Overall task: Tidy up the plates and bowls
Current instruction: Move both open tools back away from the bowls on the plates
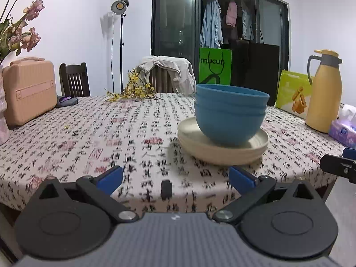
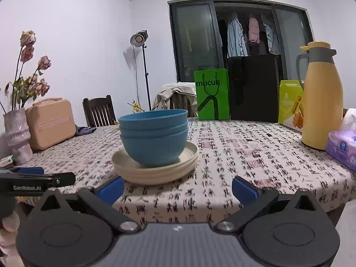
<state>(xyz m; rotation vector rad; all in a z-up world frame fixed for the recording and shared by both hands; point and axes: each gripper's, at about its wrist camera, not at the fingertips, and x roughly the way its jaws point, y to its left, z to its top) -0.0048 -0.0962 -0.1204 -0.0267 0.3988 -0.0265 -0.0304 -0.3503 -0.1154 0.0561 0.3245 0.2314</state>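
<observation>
1. On the patterned tablecloth [image 1: 89,133], blue bowls [image 1: 230,115] sit nested atop stacked cream plates [image 1: 222,153], near the table's front edge;
2. left gripper [image 1: 175,179] hangs before them, jaws apart, empty;
3. right gripper [image 2: 178,188] likewise spread, holding nothing; a yellow jug [image 2: 322,102] stands well apart.

Pale walls [image 2: 89,33] enclose the room, and a lit studio lamp [image 2: 139,38] on a stand rises left of the dark sliding glass doors [image 2: 195,40]. Clothes [image 2: 233,35] hang behind the doors, and two wooden chairs [image 2: 98,111] stand before them, one draped with a jacket [image 2: 173,94].
</observation>
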